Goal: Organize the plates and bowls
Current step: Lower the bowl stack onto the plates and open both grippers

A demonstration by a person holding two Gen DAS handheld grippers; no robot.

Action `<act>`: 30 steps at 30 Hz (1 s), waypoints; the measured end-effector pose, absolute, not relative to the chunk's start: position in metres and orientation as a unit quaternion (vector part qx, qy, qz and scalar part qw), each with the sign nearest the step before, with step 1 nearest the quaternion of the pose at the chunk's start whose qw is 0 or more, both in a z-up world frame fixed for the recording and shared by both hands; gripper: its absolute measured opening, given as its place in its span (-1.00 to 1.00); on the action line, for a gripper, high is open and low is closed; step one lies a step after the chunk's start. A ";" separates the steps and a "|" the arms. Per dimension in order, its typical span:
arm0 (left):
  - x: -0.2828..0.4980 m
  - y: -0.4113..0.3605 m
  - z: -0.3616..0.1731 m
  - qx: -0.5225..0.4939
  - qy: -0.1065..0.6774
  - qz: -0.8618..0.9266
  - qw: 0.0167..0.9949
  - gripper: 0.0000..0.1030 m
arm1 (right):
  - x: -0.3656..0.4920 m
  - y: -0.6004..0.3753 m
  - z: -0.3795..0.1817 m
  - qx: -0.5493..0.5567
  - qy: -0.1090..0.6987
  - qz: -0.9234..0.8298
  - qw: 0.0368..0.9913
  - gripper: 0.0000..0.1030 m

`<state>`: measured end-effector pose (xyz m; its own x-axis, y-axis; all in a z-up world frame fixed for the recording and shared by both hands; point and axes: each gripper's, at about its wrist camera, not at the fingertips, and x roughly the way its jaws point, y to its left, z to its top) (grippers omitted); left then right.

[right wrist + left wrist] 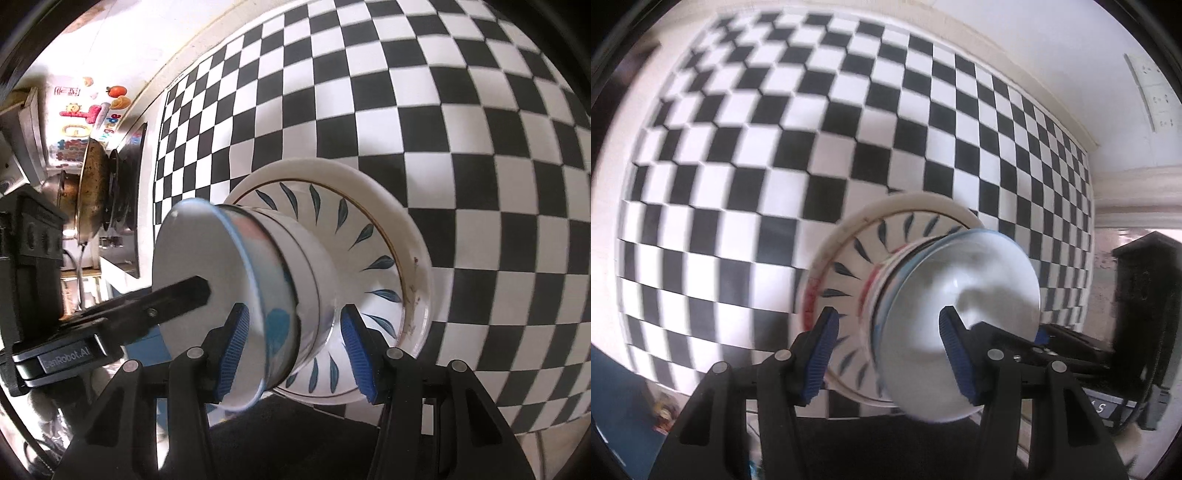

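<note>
Right wrist: "enRobot.AI" on left gripper (195, 291)

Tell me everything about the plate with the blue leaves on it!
The leaf plate is round and white, probably ceramic, with dark blue leaf strokes fanning around its well, a thin line circling them and reddish smudges near the edge. It rests on the checkered cloth. A stack of bowls sits in its middle. The right claw is open around the stack, with one blue fingertip over the plate; whether it touches is unclear.
</note>
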<state>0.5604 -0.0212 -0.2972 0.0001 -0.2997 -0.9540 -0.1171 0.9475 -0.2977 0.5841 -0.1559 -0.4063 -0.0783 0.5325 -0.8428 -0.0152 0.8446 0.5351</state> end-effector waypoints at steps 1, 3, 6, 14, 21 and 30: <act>0.558 -0.021 -0.291 -0.137 0.698 -0.060 0.701 0.04 | 0.582 -0.156 -0.400 0.174 0.700 0.206 0.661 0.06; 0.551 -0.020 -0.277 -0.111 0.682 -0.045 0.722 0.04 | 0.577 -0.157 -0.387 0.154 0.692 0.197 0.677 0.06; 0.542 -0.019 -0.260 -0.076 0.662 -0.026 0.745 0.04 | 0.570 -0.157 -0.366 0.133 0.680 0.186 0.696 0.06; 0.518 -0.018 -0.222 -0.011 0.604 0.003 0.797 0.19 | 0.545 -0.161 -0.313 0.094 0.639 0.135 0.751 0.49; 0.508 -0.020 -0.195 -0.004 0.560 -0.002 0.829 0.84 | 0.521 -0.167 -0.266 0.063 0.582 0.075 0.807 0.87; 0.491 -0.032 -0.152 -0.013 0.512 -0.006 0.859 0.88 | 0.492 -0.181 -0.204 0.049 0.498 0.037 0.865 1.00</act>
